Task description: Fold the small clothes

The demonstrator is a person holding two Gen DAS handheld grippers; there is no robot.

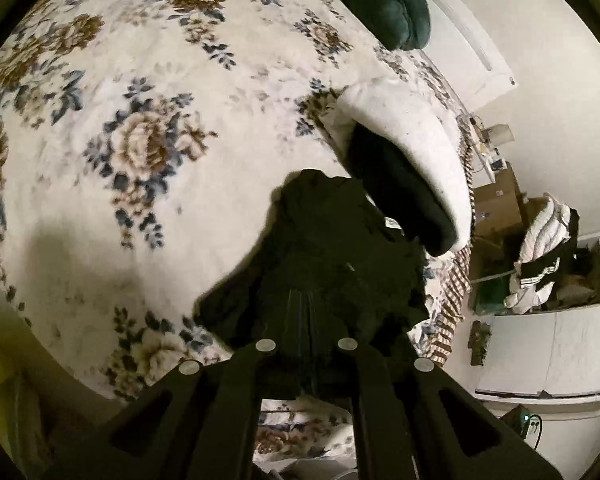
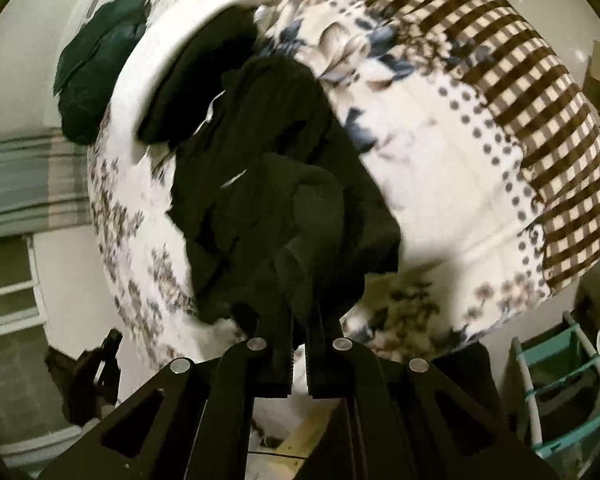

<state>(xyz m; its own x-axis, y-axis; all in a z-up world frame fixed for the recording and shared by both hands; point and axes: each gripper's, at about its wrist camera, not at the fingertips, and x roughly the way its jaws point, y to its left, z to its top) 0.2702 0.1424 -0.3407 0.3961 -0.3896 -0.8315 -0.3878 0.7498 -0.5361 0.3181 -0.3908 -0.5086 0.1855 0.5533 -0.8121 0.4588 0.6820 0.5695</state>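
A small black garment (image 1: 324, 256) hangs bunched above the floral bedspread (image 1: 132, 128), lifted off it. My left gripper (image 1: 306, 300) is shut on one edge of the cloth, which covers the fingertips. In the right wrist view the same black garment (image 2: 276, 184) drapes forward from my right gripper (image 2: 300, 280), whose jaws are shut on a fold of it. A thin white tag or drawstring shows on the cloth. Both grippers point steeply down at the bed.
A white basket (image 1: 412, 136) holding dark cloth lies on the bed beyond the garment. A dark green cushion (image 1: 384, 0) sits at the bed's far edge. A brown checked border (image 2: 540, 128) edges the bedspread. Boxes and piled clothes (image 1: 540, 248) stand at the right; a teal rack (image 2: 560, 384) is nearby.
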